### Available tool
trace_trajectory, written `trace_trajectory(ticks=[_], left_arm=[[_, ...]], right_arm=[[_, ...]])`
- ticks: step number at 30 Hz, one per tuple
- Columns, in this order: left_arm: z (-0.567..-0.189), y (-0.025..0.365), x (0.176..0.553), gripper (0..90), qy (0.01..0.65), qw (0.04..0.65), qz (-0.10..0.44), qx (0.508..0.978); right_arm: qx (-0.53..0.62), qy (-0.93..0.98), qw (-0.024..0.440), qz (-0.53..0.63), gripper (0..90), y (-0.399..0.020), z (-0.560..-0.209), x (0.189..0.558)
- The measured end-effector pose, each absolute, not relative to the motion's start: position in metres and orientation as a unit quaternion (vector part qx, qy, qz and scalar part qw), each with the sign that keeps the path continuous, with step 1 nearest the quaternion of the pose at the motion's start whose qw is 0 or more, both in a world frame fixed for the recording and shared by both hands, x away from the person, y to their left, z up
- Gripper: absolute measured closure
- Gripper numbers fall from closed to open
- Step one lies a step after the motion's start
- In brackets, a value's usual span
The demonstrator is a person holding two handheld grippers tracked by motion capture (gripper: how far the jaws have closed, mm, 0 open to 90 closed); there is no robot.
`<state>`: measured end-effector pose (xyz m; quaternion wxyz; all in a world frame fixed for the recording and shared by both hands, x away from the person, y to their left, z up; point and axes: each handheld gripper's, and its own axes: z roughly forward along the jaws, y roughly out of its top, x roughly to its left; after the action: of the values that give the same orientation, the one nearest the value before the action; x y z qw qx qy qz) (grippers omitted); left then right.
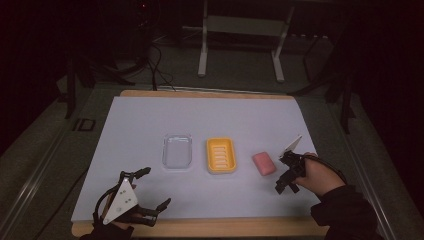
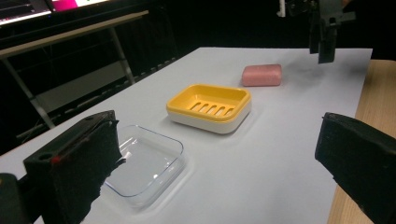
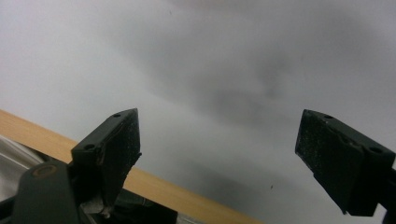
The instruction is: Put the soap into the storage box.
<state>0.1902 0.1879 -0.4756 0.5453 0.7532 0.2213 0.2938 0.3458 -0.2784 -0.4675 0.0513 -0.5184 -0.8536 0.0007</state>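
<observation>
Soap (image 1: pixel 263 163) sits pink and flat on the white table cover (image 1: pixel 150 120), just to the right of the yellow soap dish (image 1: pixel 221 155); the clear lid (image 1: pixel 177 151) lies on the other side of the dish; nothing touches the soap yet. Your right gripper (image 1: pixel 287 172) hangs just beside the soap, on its right, and its jaws stand wide apart with nothing between them; its own camera looks down at bare cover and the wooden table edge (image 3: pixel 154 186), so it does not point at the soap. Your left gripper (image 1: pixel 152 192) waits near the front edge, jaws wide apart too, holding nothing.

It looks like the job is to pick up the soap and put it in the dish; so turn your right gripper toward the soap first; line the jaws up with its two long sides; come down slowly; squeeze gently, since soap can be slippery; lift it straight up before you move it over.
</observation>
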Motion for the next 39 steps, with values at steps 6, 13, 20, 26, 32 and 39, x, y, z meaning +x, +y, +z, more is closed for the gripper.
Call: trace_trajectory(ticks=[6,13,20,26,32,39], left_arm=[[-0.476,0.188,0.19,0.7,0.221,0.545,0.294,0.754],[-0.476,0.187,0.19,0.7,0.219,0.543,0.295,0.755],[-0.476,0.187,0.19,0.7,0.219,0.543,0.293,0.755],[-0.476,0.187,0.19,0.7,0.219,0.543,0.292,0.756],[-0.476,0.187,0.19,0.6,0.217,0.542,0.291,0.758],[-0.476,0.187,0.19,0.6,0.217,0.544,0.289,0.758]], right_arm=[[-0.496,-0.868,0.037,0.0,13.6,-0.269,-0.467,0.358],[-0.478,-0.878,0.017,-0.018,14.1,-0.259,-0.465,0.374],[-0.474,-0.879,0.025,-0.041,14.3,-0.248,-0.469,0.385],[-0.482,-0.874,0.004,-0.059,14.8,-0.239,-0.472,0.397],[-0.499,-0.865,-0.019,-0.056,14.9,-0.231,-0.478,0.404],[-0.496,-0.865,-0.047,-0.056,21.2,-0.224,-0.487,0.41]])
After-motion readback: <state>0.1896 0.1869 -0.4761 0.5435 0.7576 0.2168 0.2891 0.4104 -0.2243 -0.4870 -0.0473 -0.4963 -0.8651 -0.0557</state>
